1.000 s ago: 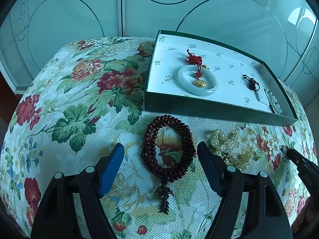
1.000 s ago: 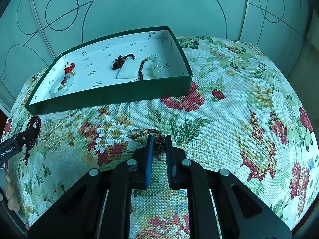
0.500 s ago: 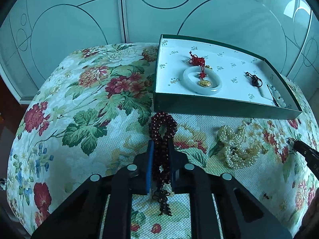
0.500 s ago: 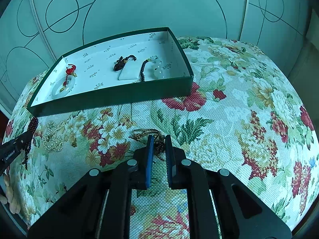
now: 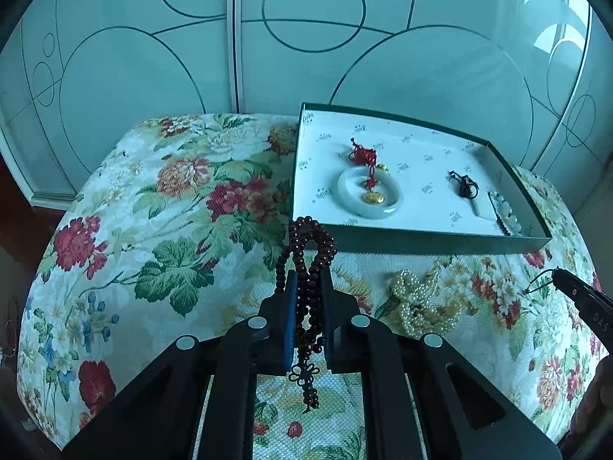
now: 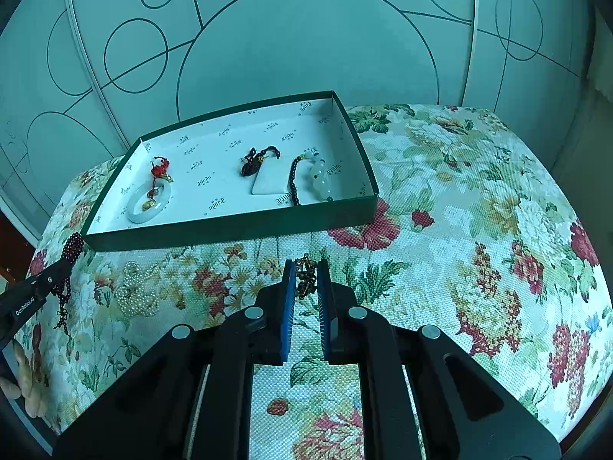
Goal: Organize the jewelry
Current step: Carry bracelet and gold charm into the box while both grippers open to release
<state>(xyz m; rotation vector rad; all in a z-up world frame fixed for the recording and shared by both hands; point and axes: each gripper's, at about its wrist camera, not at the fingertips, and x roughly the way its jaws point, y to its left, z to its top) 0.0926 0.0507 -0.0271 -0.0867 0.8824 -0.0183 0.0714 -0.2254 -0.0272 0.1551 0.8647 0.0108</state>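
My left gripper (image 5: 307, 274) is shut on a dark red bead bracelet (image 5: 306, 245) and holds it above the floral cloth, its tassel hanging down; it also shows in the right wrist view (image 6: 71, 253). My right gripper (image 6: 306, 264) is shut on a small brown-gold chain piece (image 6: 306, 276), lifted off the cloth. The green box (image 5: 421, 235) with white lining stands behind; it holds a white jade bangle with red knot (image 5: 369, 191), a dark-corded white pendant (image 6: 270, 180) and a pale bead string (image 6: 320, 180). A pearl necklace (image 5: 417, 303) lies bunched on the cloth.
The floral-covered surface (image 6: 479, 211) drops off at its rounded edges. Frosted glass doors (image 6: 306, 46) with circle lines stand behind the box. The right gripper's tip shows at the right edge of the left wrist view (image 5: 582, 299).
My left gripper closed on the bead bracelet and lifted it off the cloth. My right gripper, shut throughout, rose with the chain piece. Both views show the box from higher up.
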